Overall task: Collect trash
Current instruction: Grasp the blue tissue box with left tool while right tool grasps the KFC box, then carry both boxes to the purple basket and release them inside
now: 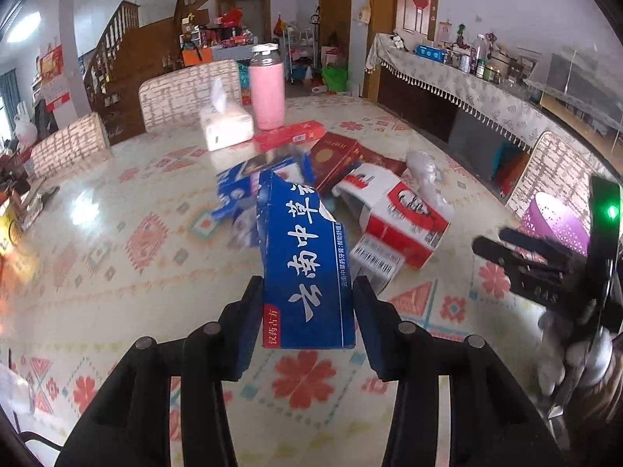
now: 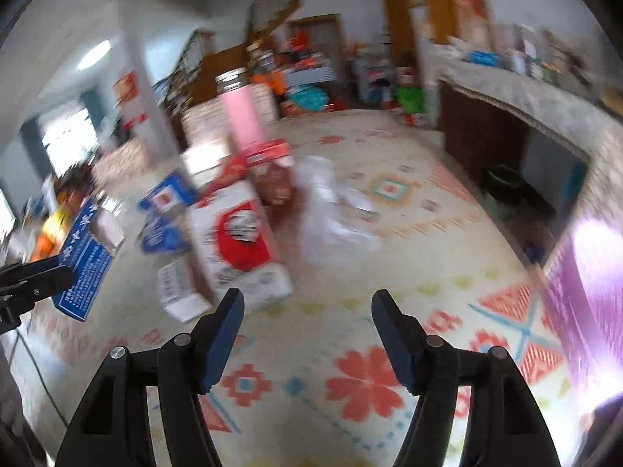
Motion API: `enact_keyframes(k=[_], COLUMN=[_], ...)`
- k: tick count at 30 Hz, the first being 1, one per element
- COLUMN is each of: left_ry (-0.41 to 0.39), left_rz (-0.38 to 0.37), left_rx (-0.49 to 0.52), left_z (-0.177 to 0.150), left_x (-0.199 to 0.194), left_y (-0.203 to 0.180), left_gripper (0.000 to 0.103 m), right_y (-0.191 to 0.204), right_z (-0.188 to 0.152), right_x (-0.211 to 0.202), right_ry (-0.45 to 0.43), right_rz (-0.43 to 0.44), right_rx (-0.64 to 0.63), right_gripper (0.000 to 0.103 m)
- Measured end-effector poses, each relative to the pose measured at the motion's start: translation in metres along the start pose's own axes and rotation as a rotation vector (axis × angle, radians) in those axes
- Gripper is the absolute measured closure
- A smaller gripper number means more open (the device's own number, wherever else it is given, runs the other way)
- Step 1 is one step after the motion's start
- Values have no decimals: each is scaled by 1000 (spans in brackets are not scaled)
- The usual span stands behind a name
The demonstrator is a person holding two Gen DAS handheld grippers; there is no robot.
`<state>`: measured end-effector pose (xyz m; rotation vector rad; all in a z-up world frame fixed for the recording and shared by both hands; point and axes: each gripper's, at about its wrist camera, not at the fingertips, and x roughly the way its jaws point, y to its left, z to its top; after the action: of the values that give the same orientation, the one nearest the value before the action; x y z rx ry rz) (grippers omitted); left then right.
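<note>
While the left gripper (image 1: 307, 307) clamps the near end of a blue carton (image 1: 301, 260), the carton's long axis runs away from the camera, its torn far end raised over the table (image 1: 117, 257) toward the litter of boxes mid-table. Beside it, the right gripper (image 2: 307, 311) hangs with jaws apart and empty, a red-and-white carton (image 2: 241, 249) just beyond its left finger.

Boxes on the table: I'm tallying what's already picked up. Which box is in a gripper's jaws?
The blue toothpaste box with white Chinese lettering, clamped by the left gripper. The red-and-white box and dark red box lie on the table.
</note>
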<state>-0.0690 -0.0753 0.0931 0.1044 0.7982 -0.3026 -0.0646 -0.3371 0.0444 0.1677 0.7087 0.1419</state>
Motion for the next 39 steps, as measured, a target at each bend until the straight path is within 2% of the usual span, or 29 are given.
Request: enact_keyframes(k=[3,6,12,16,21,27,33,39], left_ry=[0,-3,17,22,20,12,-13,-25], left_rz=[0,16,24,27,27,13,-38,-114], left_rx=[-24,-31,-20,-21,-17,16,115,226], left_z=[-7,-11,-16,-16,-16,-14,-4,15], left_x=[-5,-7,-2,1,0,-5,-11,-6], left_y=[11,17,24,28,29,13,-35,-97], left_gripper=[58,58,58,58,58,58,58,58], right_y=[26,48,69,70,64,36,-9,-69], right_z=[18,32,42,40,37,26,10,-4], right_x=[12,41,87,95,75,31,-19,-66], right_ry=[23,73,152,159,121,65,8,-58], right_rz=[17,4,0,7,26,42,-8,-101], right_rx=[-120,-210,-258,-237,-184,-85,10,116], right_gripper=[27,27,27,34,36,36,36,36])
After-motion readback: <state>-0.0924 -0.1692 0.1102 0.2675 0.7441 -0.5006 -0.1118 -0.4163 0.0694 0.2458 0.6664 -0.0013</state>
